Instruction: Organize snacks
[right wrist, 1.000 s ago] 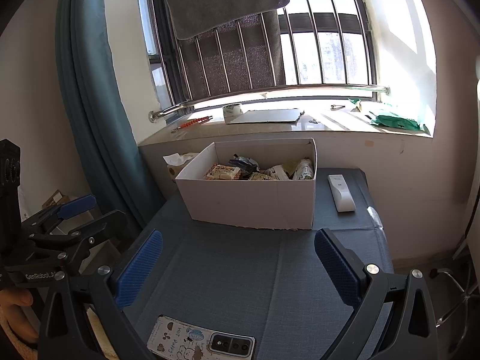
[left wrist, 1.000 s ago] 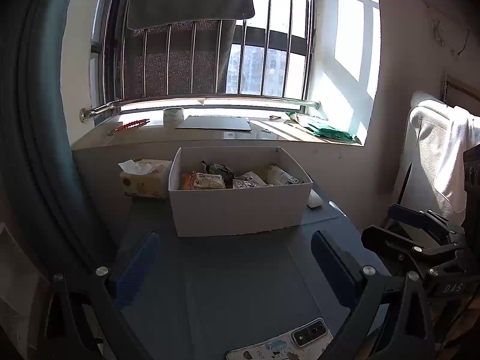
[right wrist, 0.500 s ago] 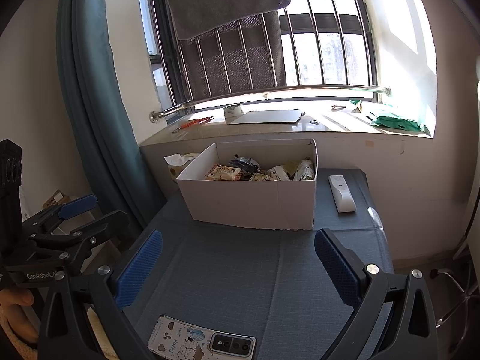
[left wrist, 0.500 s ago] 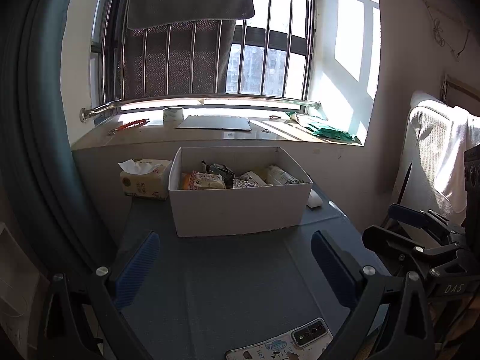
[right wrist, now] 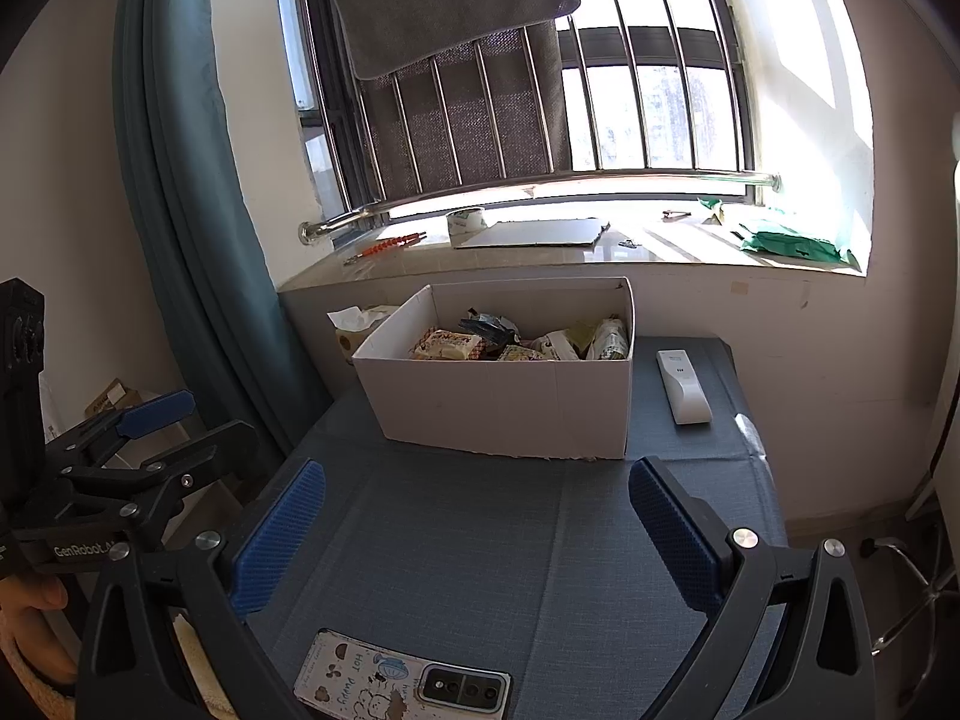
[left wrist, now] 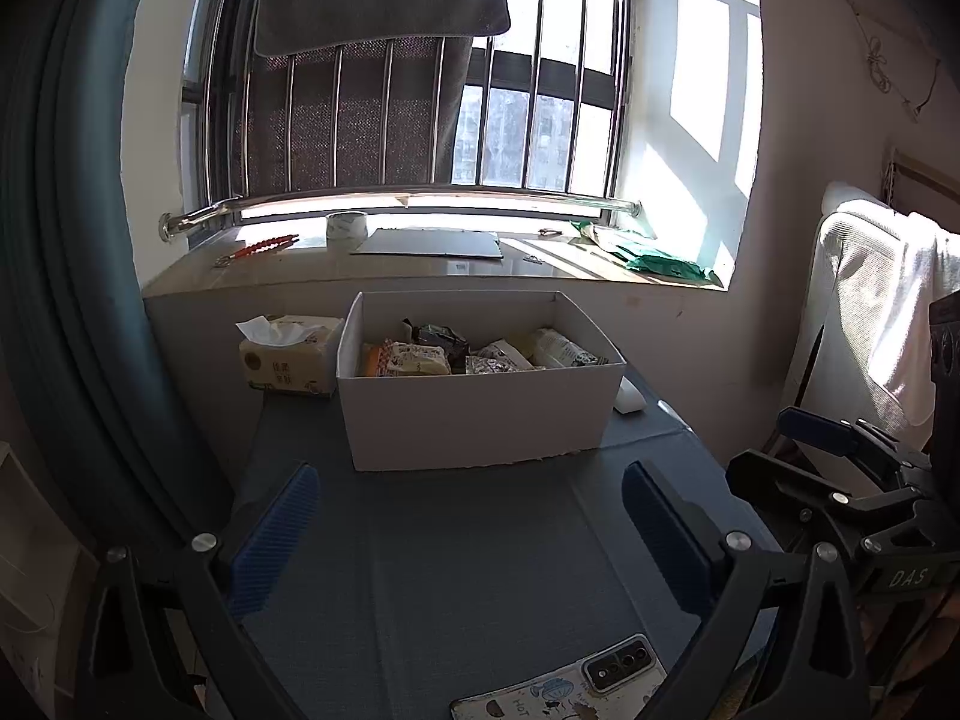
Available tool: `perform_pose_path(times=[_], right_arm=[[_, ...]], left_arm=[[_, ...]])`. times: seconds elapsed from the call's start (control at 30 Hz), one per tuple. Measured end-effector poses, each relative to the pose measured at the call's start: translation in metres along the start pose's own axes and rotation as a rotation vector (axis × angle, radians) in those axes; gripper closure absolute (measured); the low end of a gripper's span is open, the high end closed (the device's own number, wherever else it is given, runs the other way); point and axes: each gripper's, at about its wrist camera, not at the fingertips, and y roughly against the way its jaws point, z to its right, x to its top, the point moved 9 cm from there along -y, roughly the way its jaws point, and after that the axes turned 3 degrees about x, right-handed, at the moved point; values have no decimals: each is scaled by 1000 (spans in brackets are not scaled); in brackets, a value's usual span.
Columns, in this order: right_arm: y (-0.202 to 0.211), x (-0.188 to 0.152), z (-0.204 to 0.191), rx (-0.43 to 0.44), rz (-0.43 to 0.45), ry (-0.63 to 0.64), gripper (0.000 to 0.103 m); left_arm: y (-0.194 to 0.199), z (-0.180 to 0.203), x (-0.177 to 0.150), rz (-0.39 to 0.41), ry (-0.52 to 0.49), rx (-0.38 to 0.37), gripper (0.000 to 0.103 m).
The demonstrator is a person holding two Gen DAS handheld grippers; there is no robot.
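white remote (right wrist: 683,385) whole from right, tissue pack (left wrist: 289,355) from left

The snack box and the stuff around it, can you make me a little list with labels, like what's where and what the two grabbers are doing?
box: white cardboard box, open top, on the blue table
inside: wrapped snacks
beside box: tissue pack on one side, white remote on the other
near edge: phone, lying camera side up
left gripper: fingers apart, holding nothing
right gripper: fingers apart, holding nothing
windowsill: tape roll, green bag
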Motion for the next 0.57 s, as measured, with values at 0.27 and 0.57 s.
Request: perform_pose_path(times=[0.27,0.57], right_arm=[[0,-1,-1,0,-3,6,0],[-1,0,-1,1,-5,7,0]], left_arm=[[0,0,-1,-1,0,-3,0],[1,5,-2,-1,-14,-16,0]])
